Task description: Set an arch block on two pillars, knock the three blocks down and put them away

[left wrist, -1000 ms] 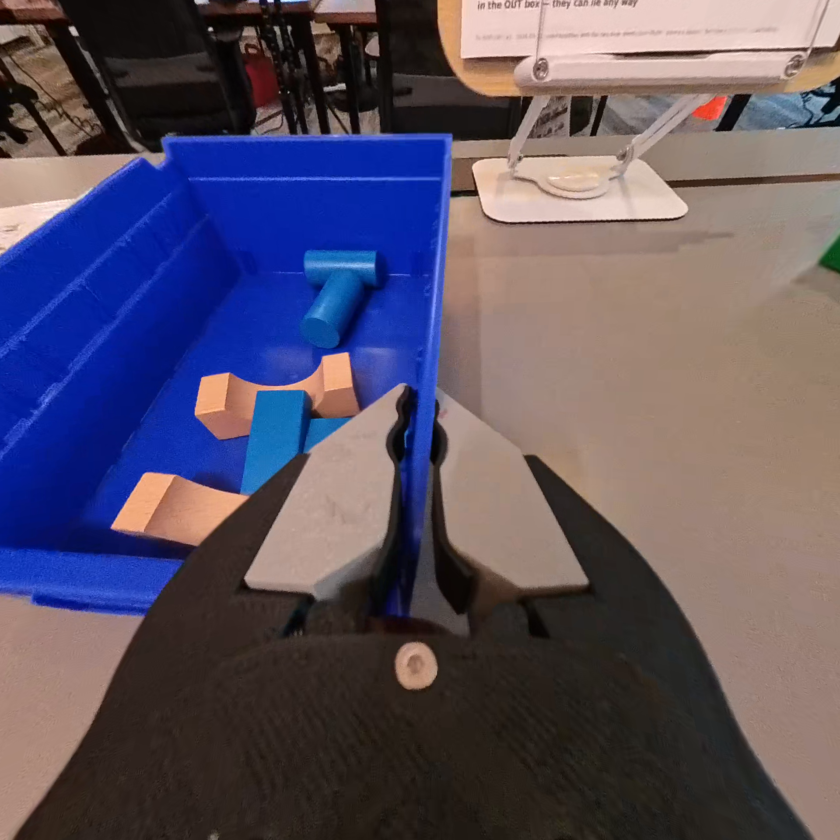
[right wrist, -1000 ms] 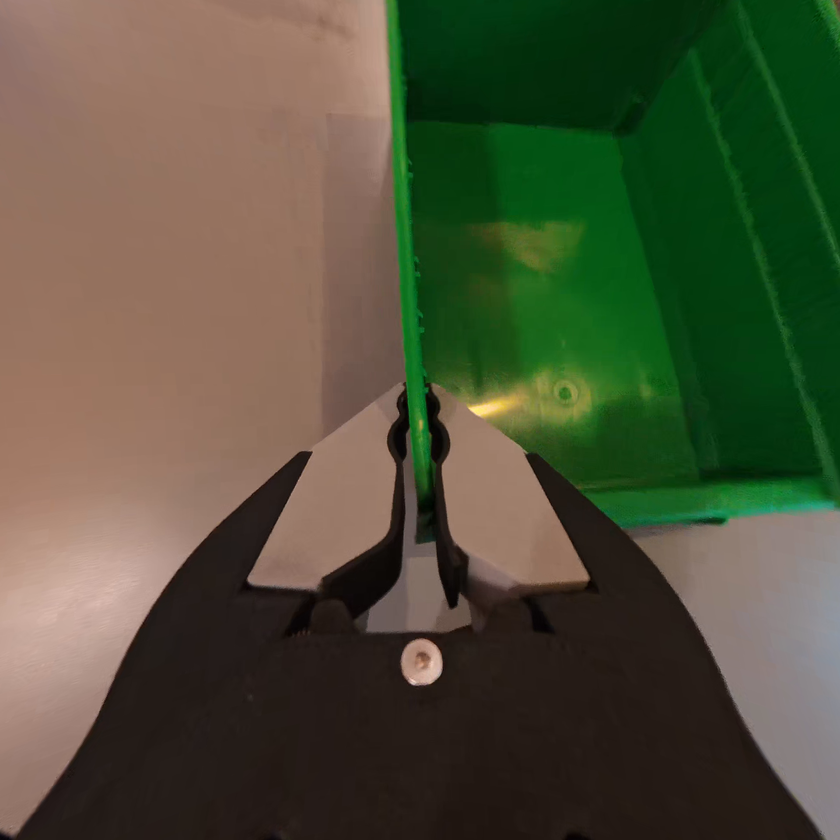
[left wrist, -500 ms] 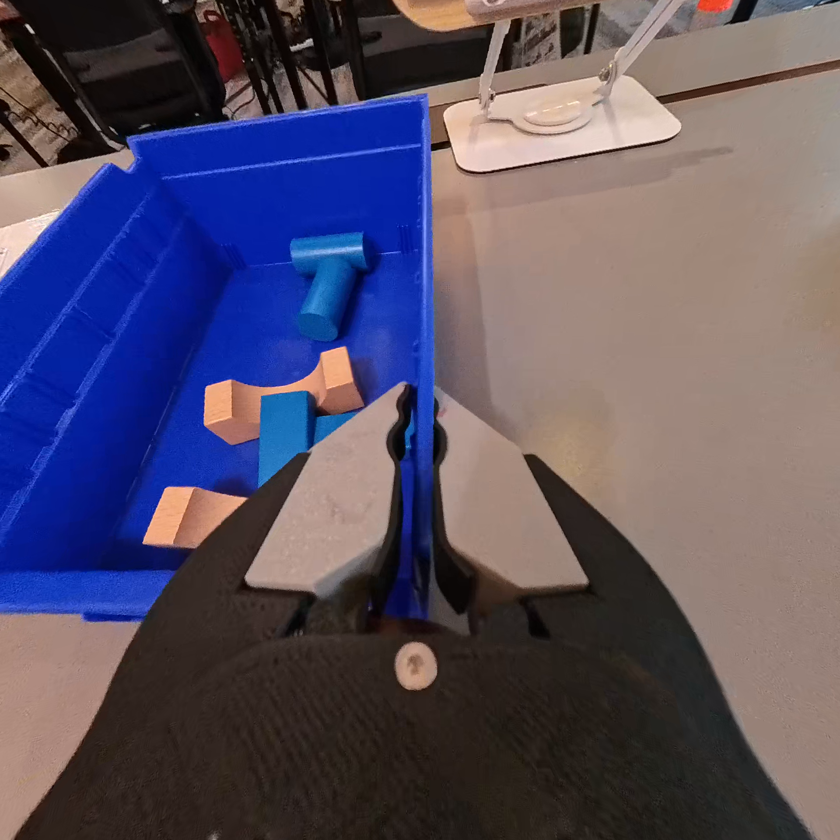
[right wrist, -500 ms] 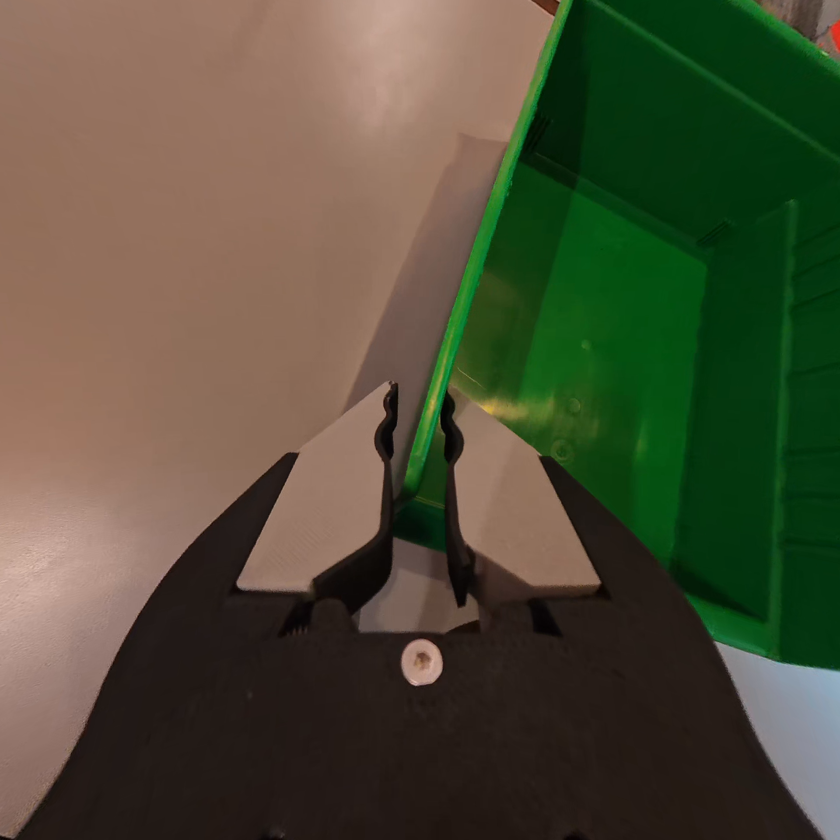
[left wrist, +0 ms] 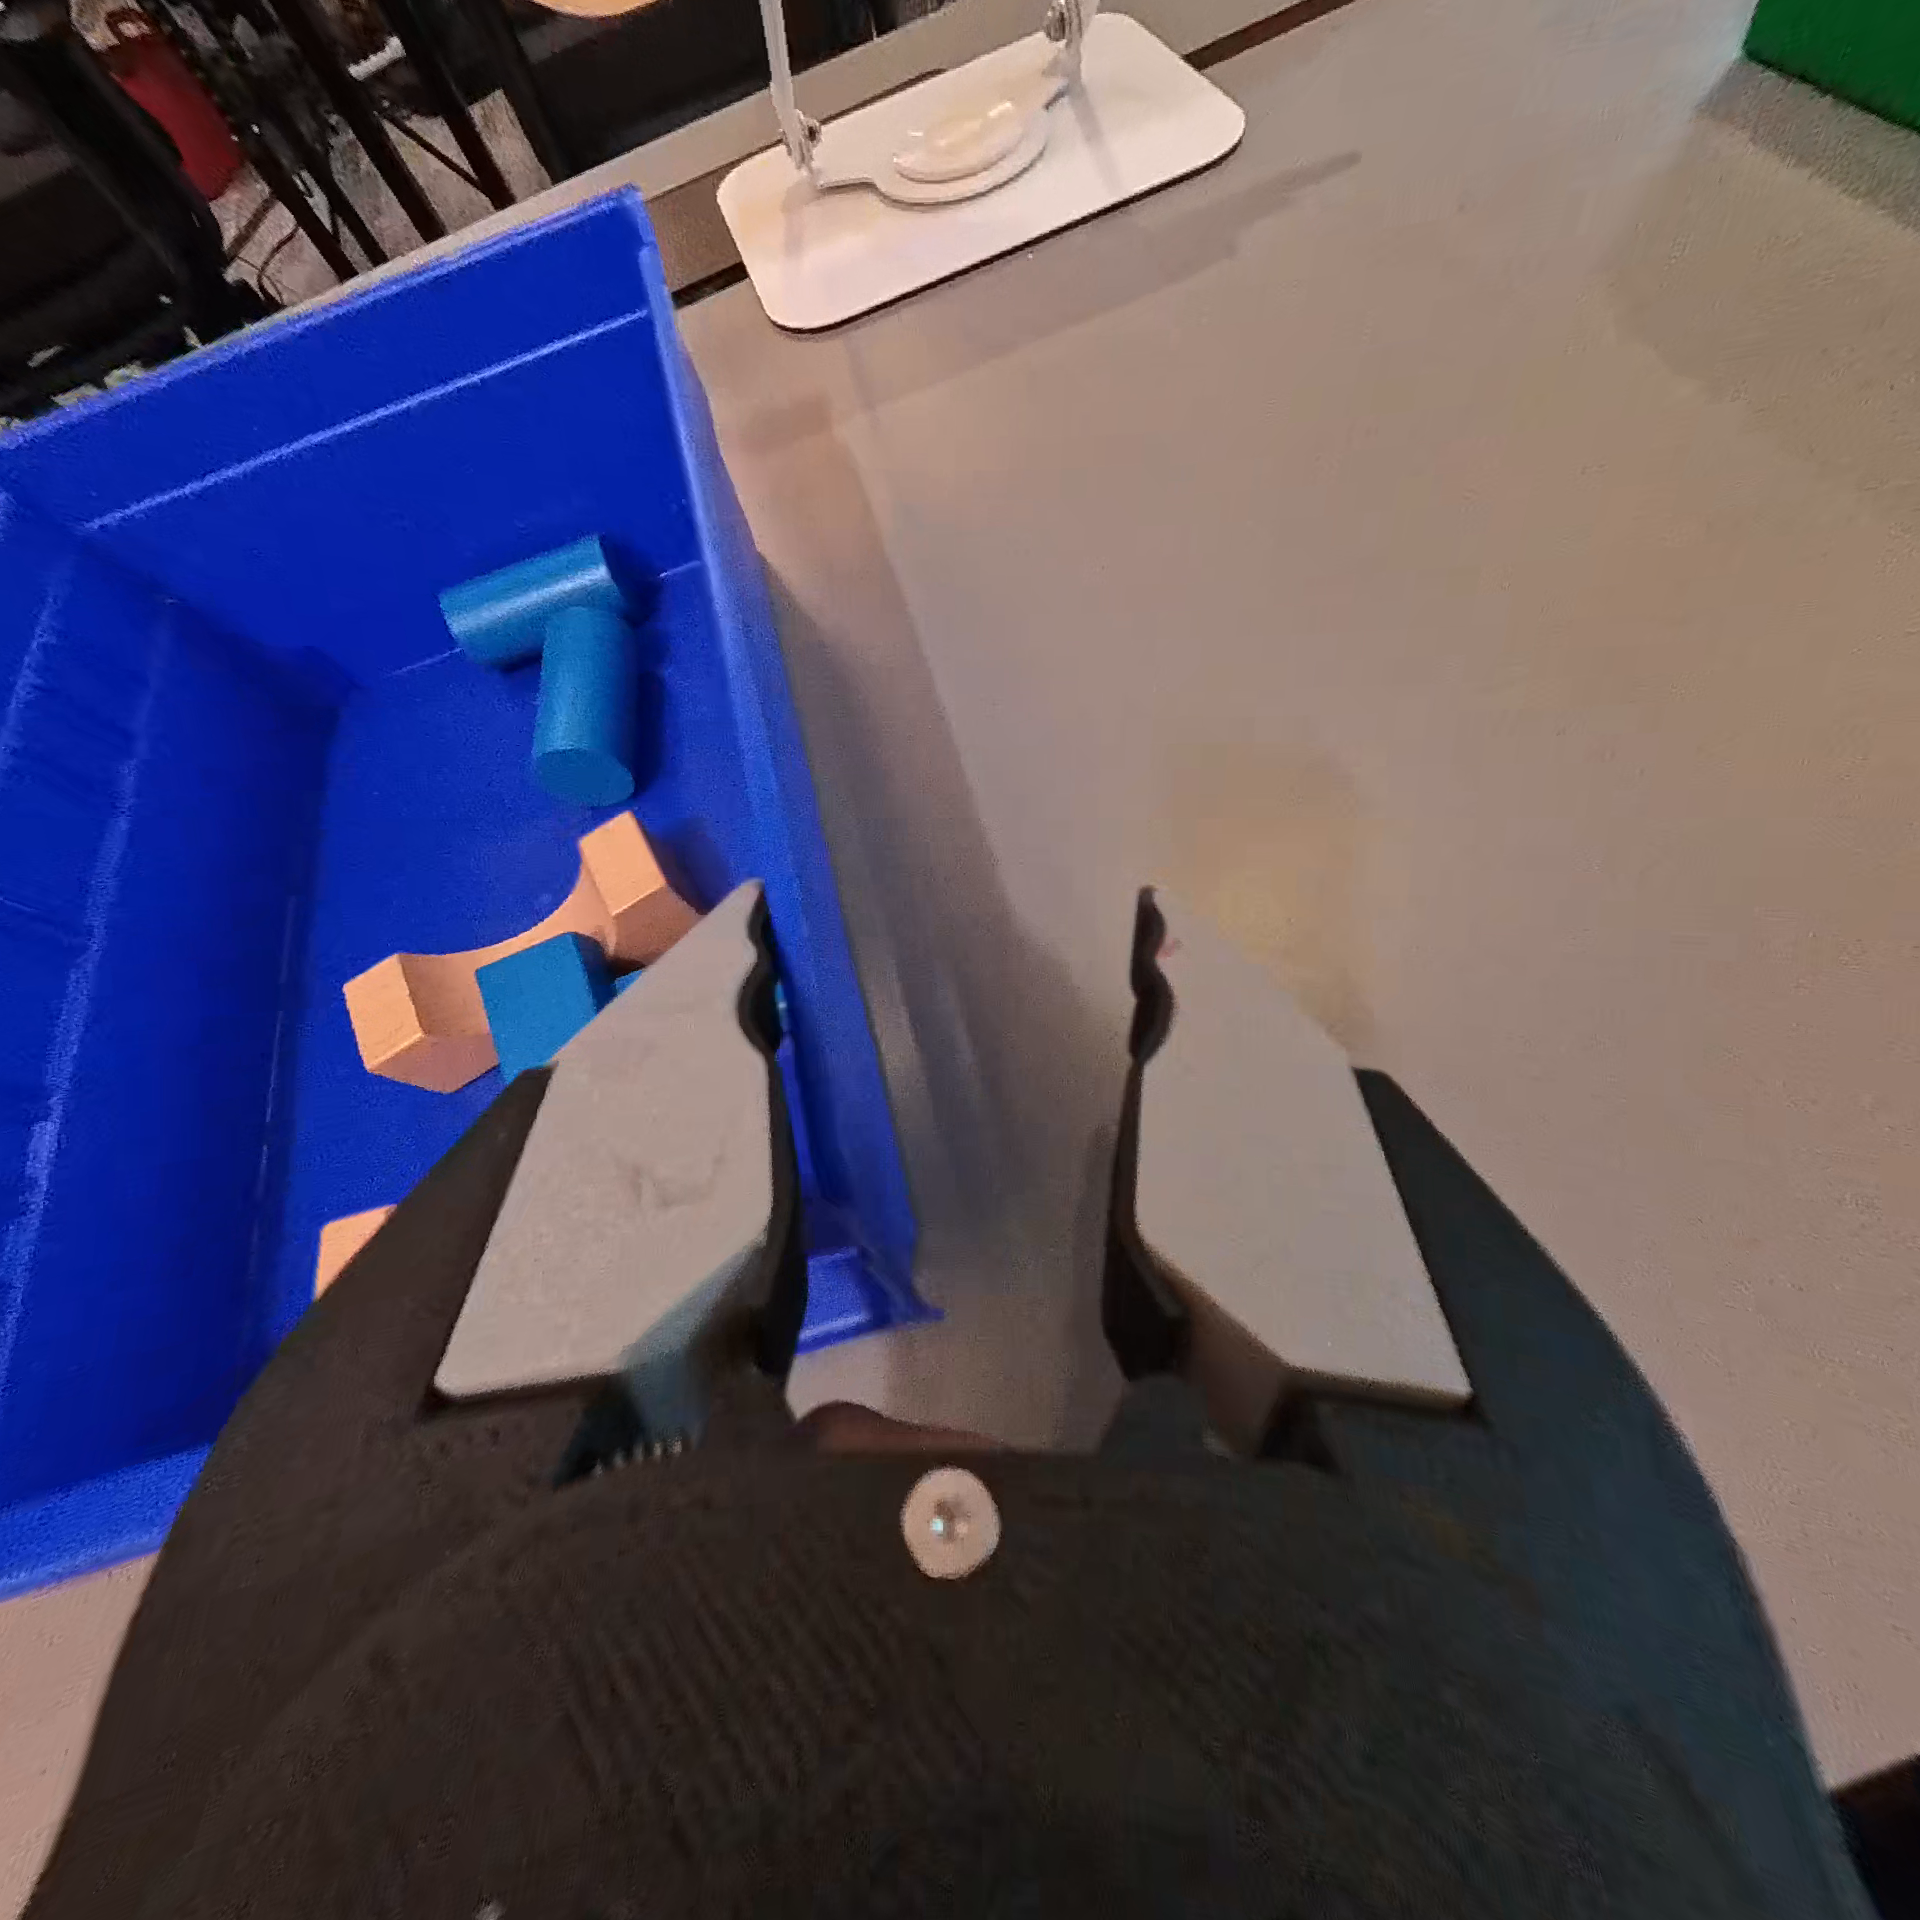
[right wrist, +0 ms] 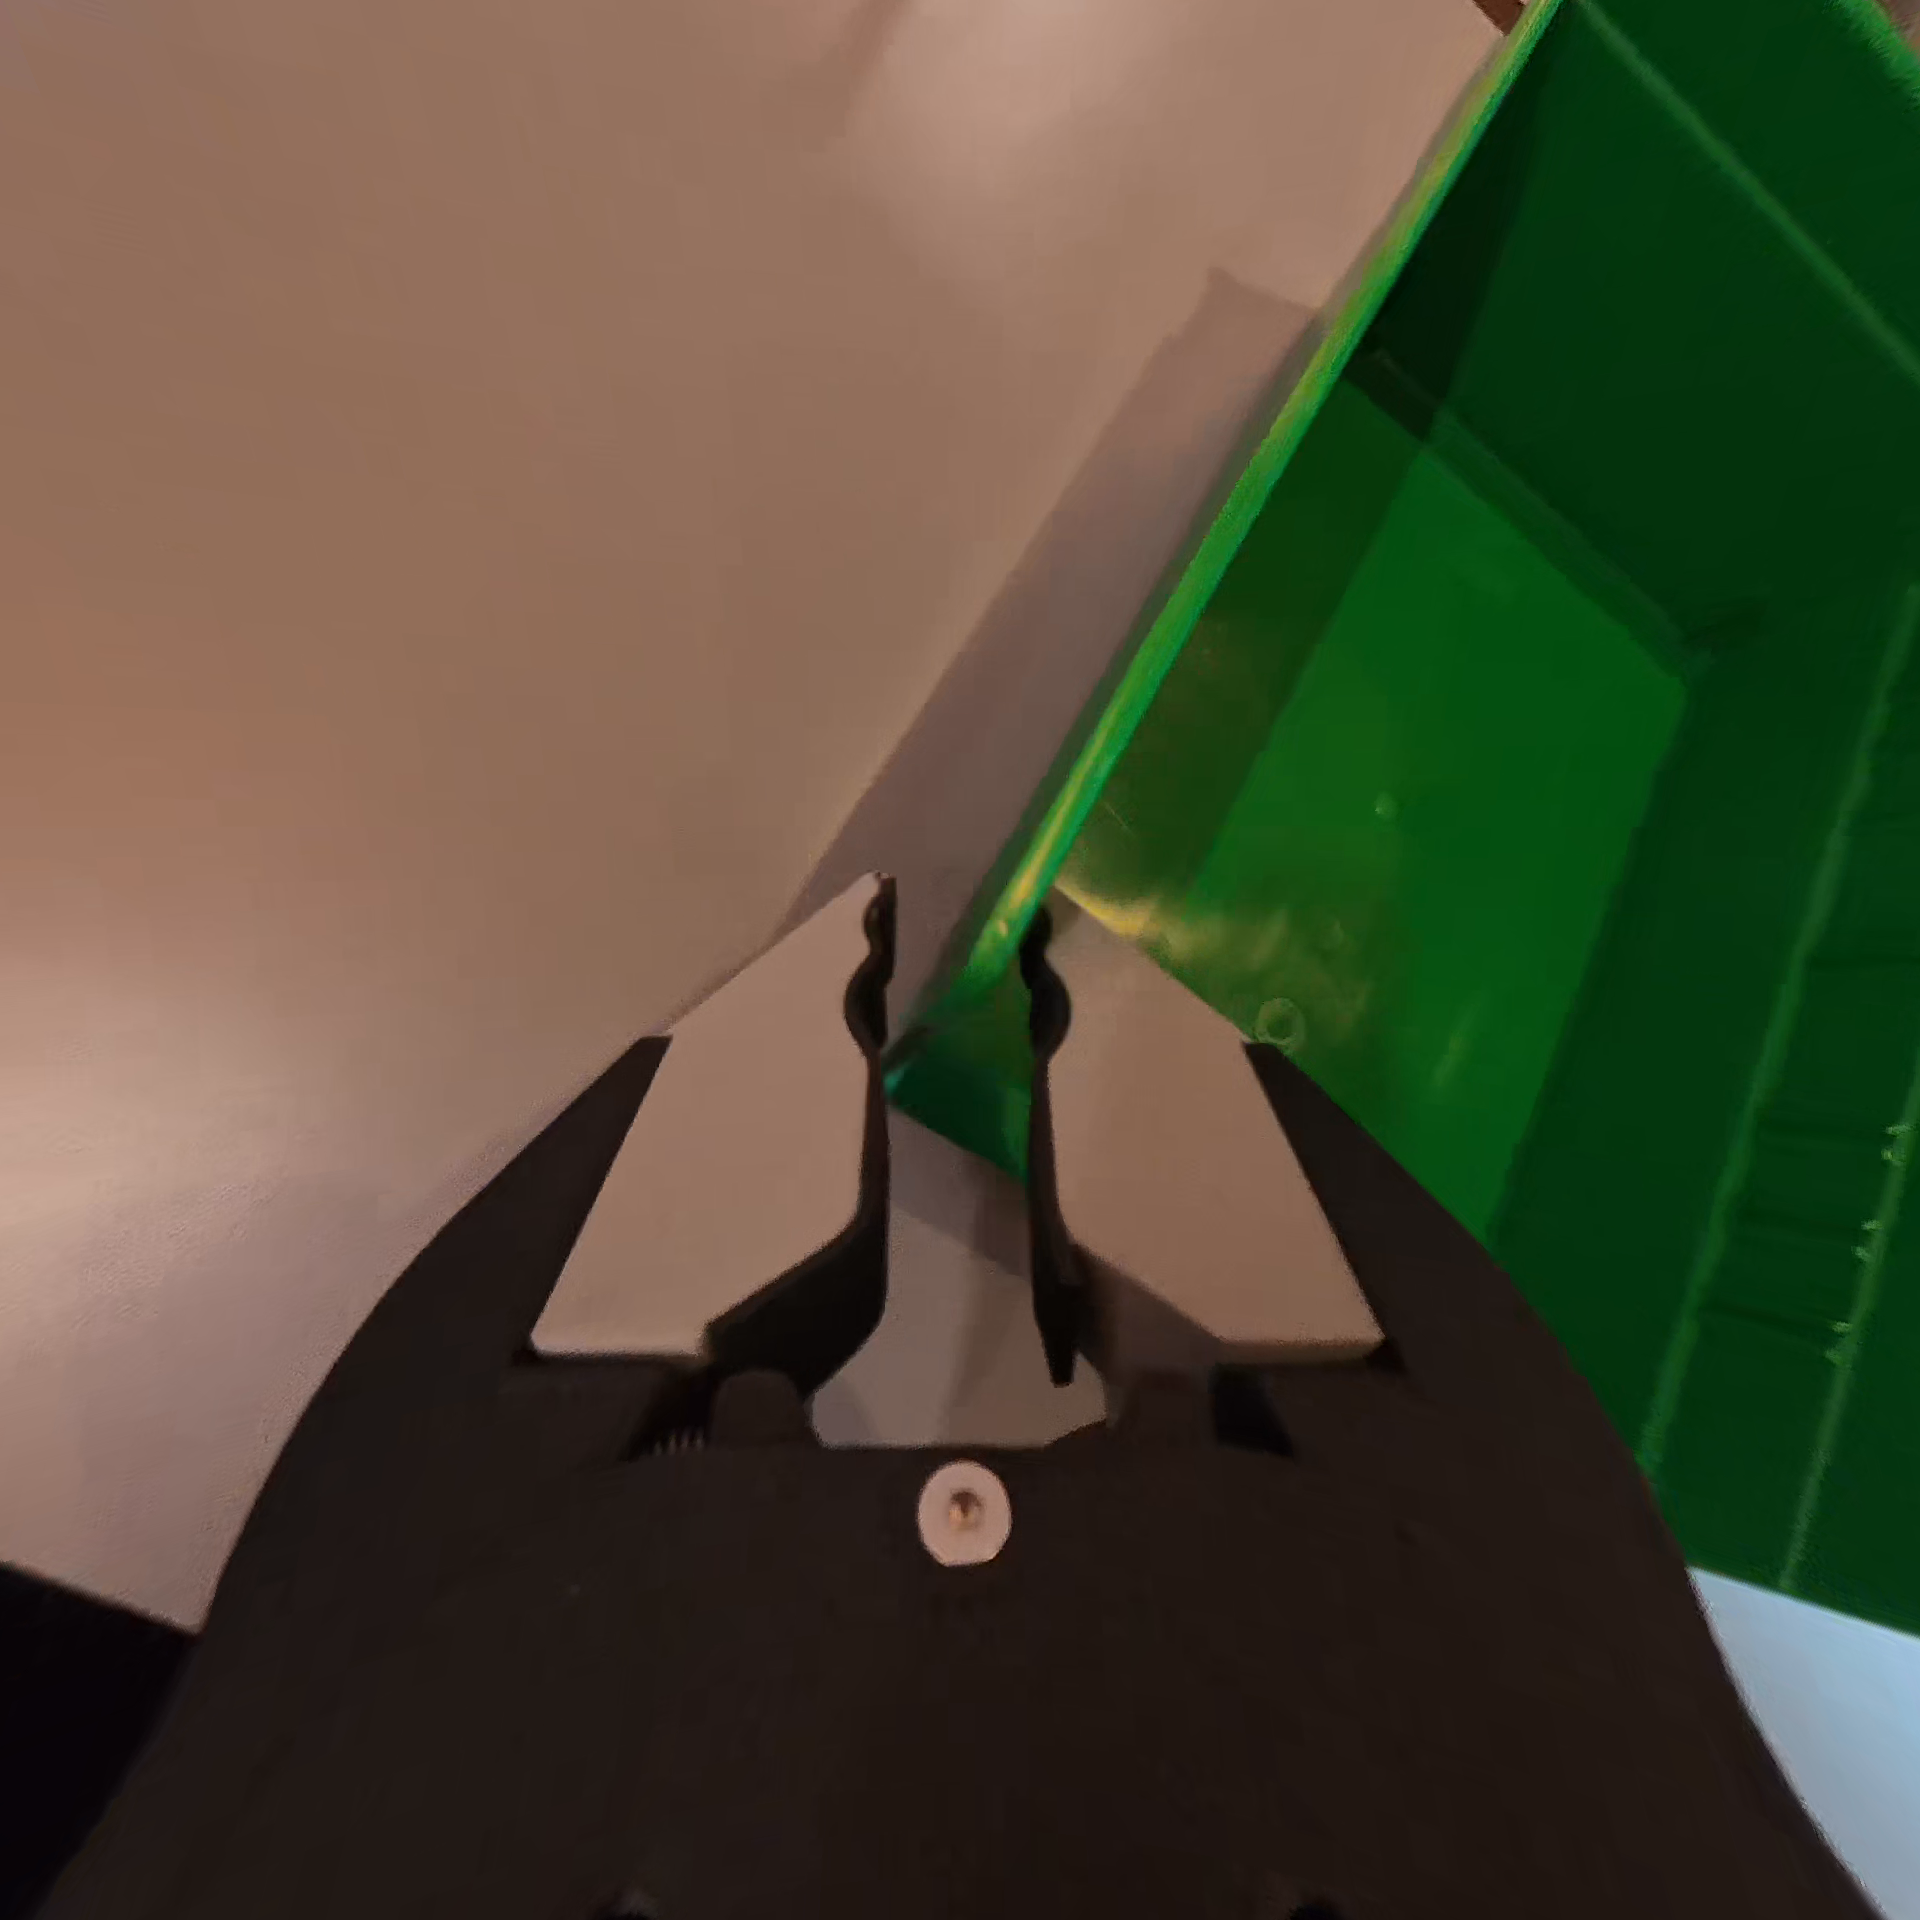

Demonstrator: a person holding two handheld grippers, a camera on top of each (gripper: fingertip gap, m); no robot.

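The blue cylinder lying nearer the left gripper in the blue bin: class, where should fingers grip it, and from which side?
Grip the blue cylinder across its round sides at mid-length, coming from above. It lies flat on the blue bin floor, far end against the second cylinder, both long sides apparently free.

Left of frame, in the blue bin [left wrist: 717,665]: two blue cylinders [left wrist: 582,717] touching, a wooden arch [left wrist: 436,1008] lying flat, perhaps another wooden block [left wrist: 348,1252].

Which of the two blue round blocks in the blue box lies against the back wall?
The farther blue cylinder, lying crosswise along the blue box's back wall. The other cylinder butts into it and points its round end toward the camera.
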